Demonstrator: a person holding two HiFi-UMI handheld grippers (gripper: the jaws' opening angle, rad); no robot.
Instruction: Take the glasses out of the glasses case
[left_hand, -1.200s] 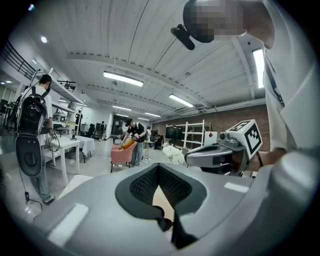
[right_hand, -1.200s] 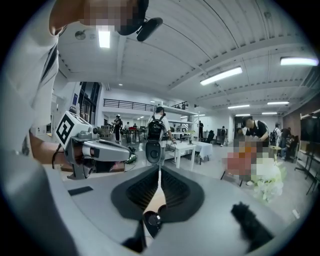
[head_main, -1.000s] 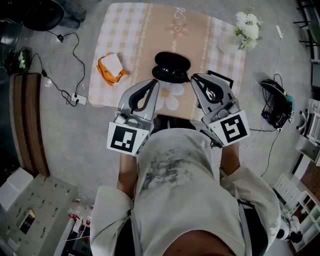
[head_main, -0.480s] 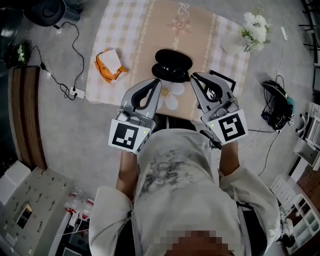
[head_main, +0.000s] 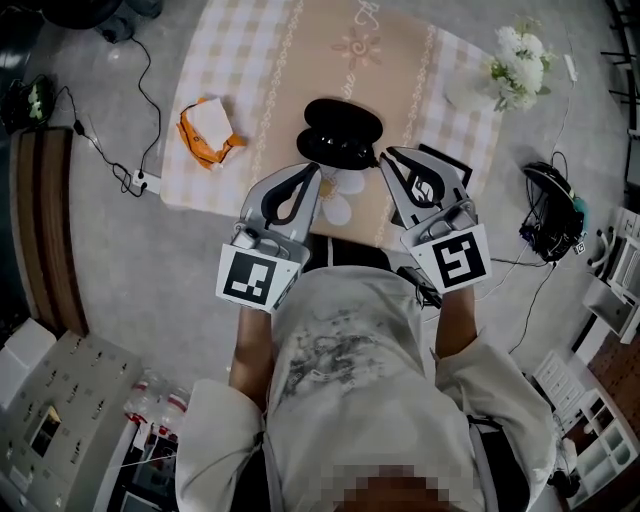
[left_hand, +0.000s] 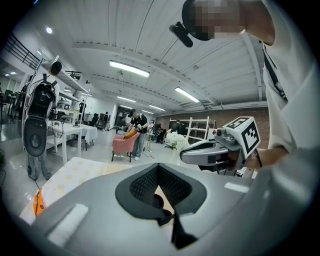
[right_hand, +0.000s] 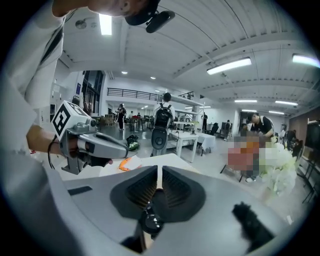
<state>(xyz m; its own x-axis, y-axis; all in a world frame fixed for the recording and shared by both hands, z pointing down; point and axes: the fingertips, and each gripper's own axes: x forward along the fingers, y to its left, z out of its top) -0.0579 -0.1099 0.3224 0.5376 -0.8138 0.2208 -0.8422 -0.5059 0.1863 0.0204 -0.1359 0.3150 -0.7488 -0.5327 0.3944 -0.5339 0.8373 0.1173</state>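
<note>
Glasses case (head_main: 340, 132) lies open on the tabletop (head_main: 250, 60). Left claw (head_main: 313, 171) and right claw (head_main: 386, 157) hover just beside its near edge, both narrow, holding nothing.

- A checked tablecloth (head_main: 250, 70) in beige and white covers the table.
- An orange and white object (head_main: 205, 132) lies near its left edge.
- White flowers (head_main: 520, 62) stand at its far right corner.
- A white power strip (head_main: 140, 182) with a black cable lies on the grey floor.
- A pink armchair (left_hand: 123, 145) stands far behind.
</note>
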